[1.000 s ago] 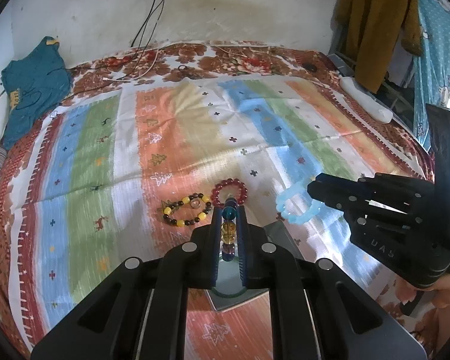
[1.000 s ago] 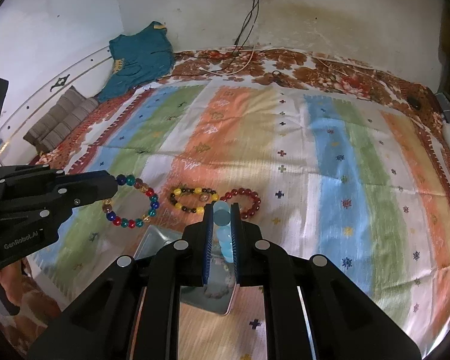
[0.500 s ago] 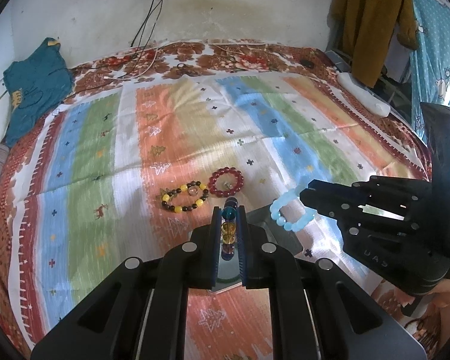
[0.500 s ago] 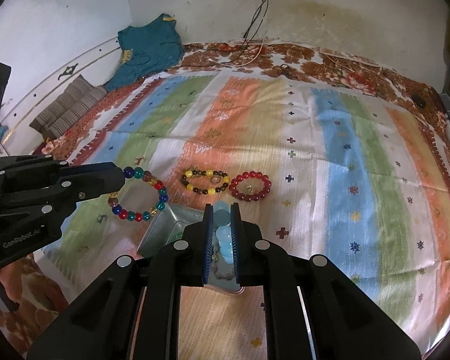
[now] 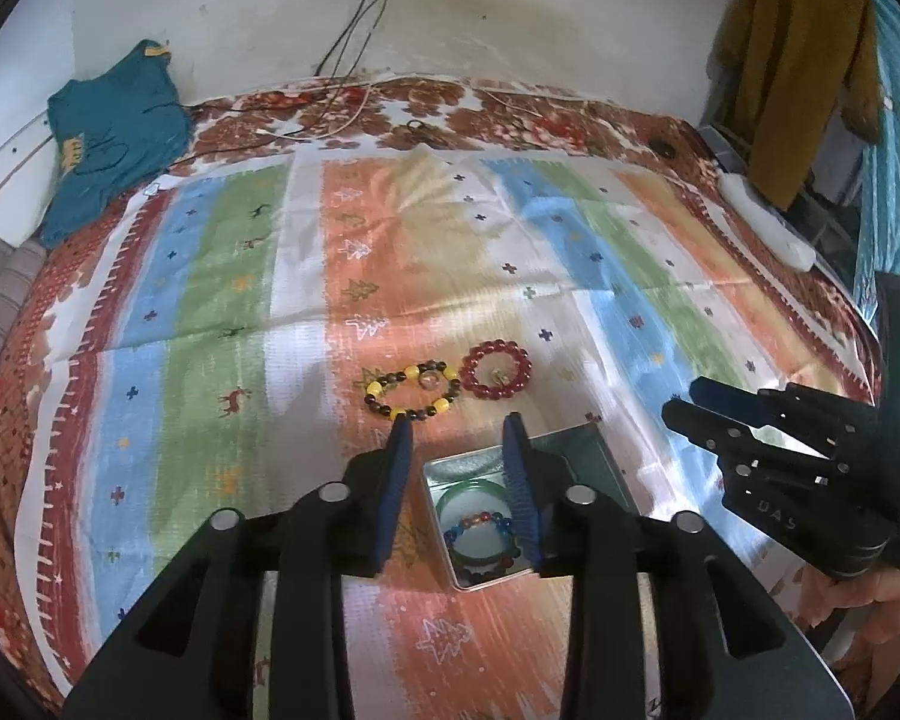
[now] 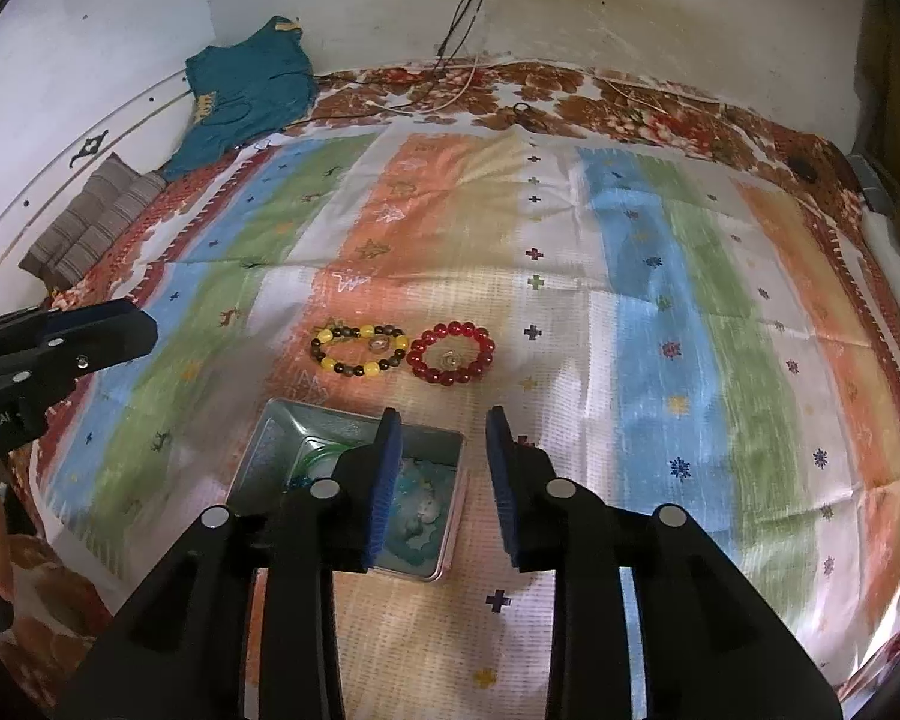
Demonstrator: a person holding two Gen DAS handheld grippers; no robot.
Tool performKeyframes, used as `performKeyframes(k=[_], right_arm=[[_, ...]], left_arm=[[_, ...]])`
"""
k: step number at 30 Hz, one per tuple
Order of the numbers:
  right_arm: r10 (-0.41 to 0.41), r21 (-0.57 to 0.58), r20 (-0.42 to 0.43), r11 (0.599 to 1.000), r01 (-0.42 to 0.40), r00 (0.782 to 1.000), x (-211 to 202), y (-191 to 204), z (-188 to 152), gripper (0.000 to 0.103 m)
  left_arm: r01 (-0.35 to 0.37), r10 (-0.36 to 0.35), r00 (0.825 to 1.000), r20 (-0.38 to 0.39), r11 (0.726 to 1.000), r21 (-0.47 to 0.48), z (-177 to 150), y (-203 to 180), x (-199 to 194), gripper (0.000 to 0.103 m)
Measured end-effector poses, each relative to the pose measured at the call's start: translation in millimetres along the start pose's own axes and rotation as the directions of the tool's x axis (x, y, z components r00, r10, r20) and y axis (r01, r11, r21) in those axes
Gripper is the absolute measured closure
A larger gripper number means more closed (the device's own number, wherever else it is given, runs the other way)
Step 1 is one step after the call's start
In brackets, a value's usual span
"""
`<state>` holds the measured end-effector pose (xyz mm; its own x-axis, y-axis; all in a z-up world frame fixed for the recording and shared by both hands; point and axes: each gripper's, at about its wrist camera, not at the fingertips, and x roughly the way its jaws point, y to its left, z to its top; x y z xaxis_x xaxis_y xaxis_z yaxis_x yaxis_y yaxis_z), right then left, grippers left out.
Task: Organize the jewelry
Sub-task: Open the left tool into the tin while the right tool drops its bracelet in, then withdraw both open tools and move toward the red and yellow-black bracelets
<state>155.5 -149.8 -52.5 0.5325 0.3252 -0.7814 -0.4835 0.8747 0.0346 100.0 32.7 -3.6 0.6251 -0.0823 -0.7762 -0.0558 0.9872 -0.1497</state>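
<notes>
An open metal tin (image 5: pixel 450 531) (image 6: pixel 258 450) lies on the striped cloth. In it lie a multicoloured bead bracelet (image 5: pixel 480 525), a green bangle (image 5: pixel 453 495) and a pale blue bracelet (image 6: pixel 420 510). Beyond the tin lie a yellow-and-black bead bracelet (image 5: pixel 411 390) (image 6: pixel 357 350) and a red bead bracelet (image 5: pixel 497 369) (image 6: pixel 450 353). My left gripper (image 5: pixel 457 423) is open and empty above the tin. My right gripper (image 6: pixel 441 417) is open and empty above the tin's right edge.
The striped cloth (image 5: pixel 222 276) covers a bed with a floral sheet (image 5: pixel 510 120). A teal garment (image 5: pixel 114 132) and striped cushions (image 6: pixel 90 216) lie at the far left. Cables (image 5: pixel 354 42) hang down the back wall. Clothes (image 5: pixel 798 60) hang at the right.
Both grippers opened and let go. The multicoloured bracelet and the pale blue bracelet dropped into the tin. Both grippers drew back slightly.
</notes>
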Motion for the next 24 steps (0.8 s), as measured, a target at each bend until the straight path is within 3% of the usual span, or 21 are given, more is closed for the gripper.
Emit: performKeyframes(k=[17,24], right_arm=[[-0.028,0.034,-0.023,0.999,0.029,0.999,10,-11,6,0.047],[-0.025,0.04,-0.028,0.999,0.027,0.999,14,-12,8,0.038]], left_arm=[[-0.059,0.058,0.997,-0.042,0.998,-0.026,1,15,17,0.04],[-0.086,0.083,0.994,-0.071,0.995,-0.039,3,24,29,0.037]])
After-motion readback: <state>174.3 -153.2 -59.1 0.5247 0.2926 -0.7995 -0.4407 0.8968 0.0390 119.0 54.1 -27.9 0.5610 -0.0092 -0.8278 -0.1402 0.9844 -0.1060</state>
